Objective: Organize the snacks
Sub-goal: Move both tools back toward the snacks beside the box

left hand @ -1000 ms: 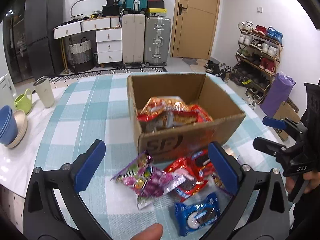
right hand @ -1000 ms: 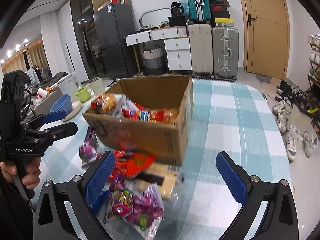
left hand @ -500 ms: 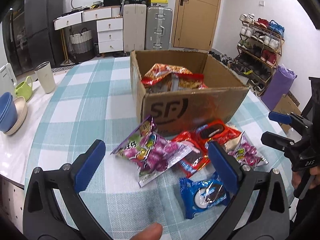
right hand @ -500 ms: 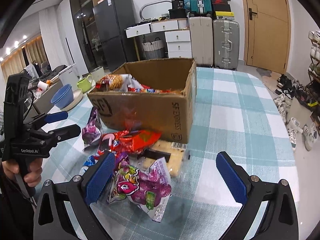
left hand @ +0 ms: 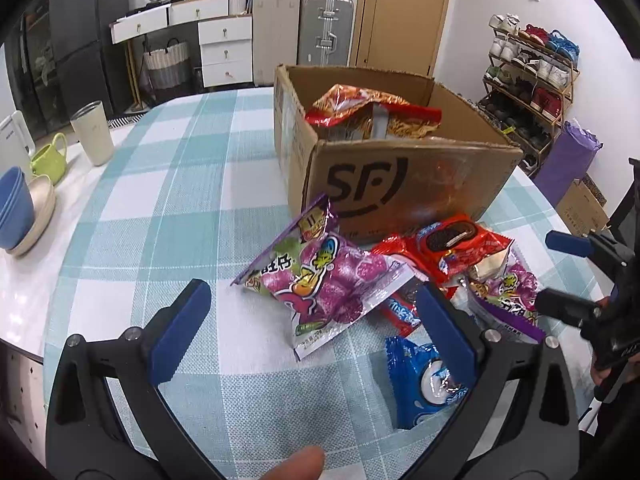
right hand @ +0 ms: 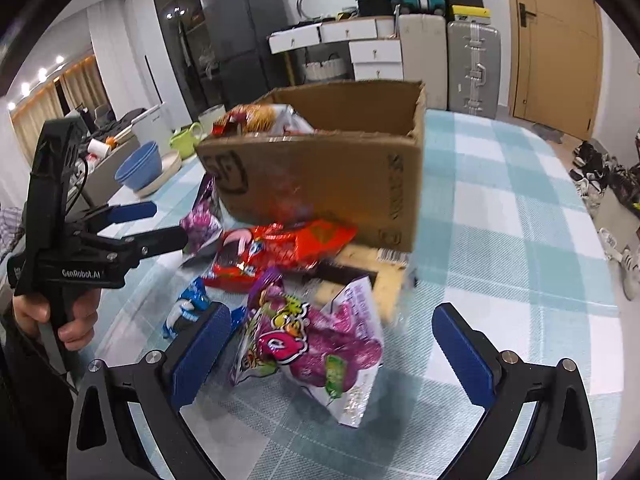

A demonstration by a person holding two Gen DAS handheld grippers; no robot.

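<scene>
Well to the left of the cardboard box (left hand: 400,176), a stack of blue bowls (left hand: 14,208), a green mug (left hand: 50,158) and a cream tumbler (left hand: 93,132) stand at the edge of the checked tablecloth (left hand: 168,216). The left gripper (left hand: 312,336) hangs low in front of the box, its blue-padded jaws spread wide and holding nothing; a purple candy bag (left hand: 324,280) with glossy cartoon print lies between them, tilted against the box's front wall. Just right of that bag, still before the box, a red cookie pack (left hand: 448,244) overlaps a second purple bag (left hand: 508,292), and a blue cookie pack (left hand: 424,380) lies nearest the camera, partly behind the right pad. Inside the box, red-and-orange snack bags (left hand: 372,116) stick up above the rim. The box is open-topped, brown, with a black "SF" mark. In the right wrist view the right gripper (right hand: 332,352) also stands wide open and empty, the second purple bag (right hand: 316,348) between its pads; motion blur makes it hard to tell whether either pad touches it.
</scene>
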